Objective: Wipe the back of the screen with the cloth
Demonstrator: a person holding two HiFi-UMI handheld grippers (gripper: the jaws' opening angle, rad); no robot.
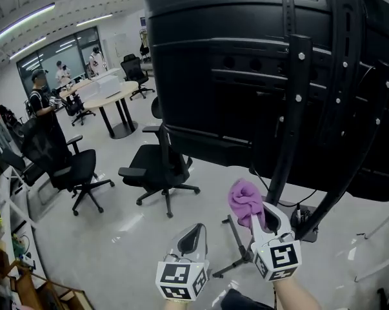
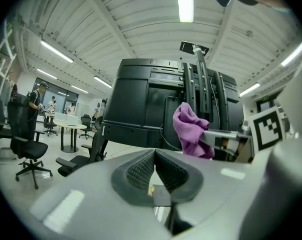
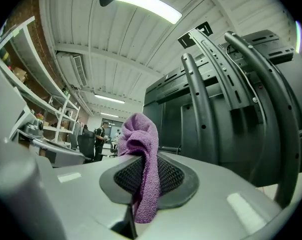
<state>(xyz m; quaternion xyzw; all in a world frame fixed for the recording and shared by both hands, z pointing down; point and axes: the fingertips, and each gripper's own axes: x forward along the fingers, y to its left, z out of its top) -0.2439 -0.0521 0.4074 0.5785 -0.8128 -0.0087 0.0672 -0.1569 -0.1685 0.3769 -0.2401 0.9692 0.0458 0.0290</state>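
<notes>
Left gripper has its jaws closed together with nothing between them, held low beside the right one. Right gripper is clamped tight on the purple cloth, which bunches above its tips, near the lower edge of the black screen back; contact can't be made out.

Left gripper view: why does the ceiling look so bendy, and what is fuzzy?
In the left gripper view the wide-angle lens bends the ribbed white ceiling and darkens the corners; the long ceiling strip light glares white; the grey left hand-held gripper looks soft. In the right gripper view the purple towelling cloth looks sharp.
</notes>
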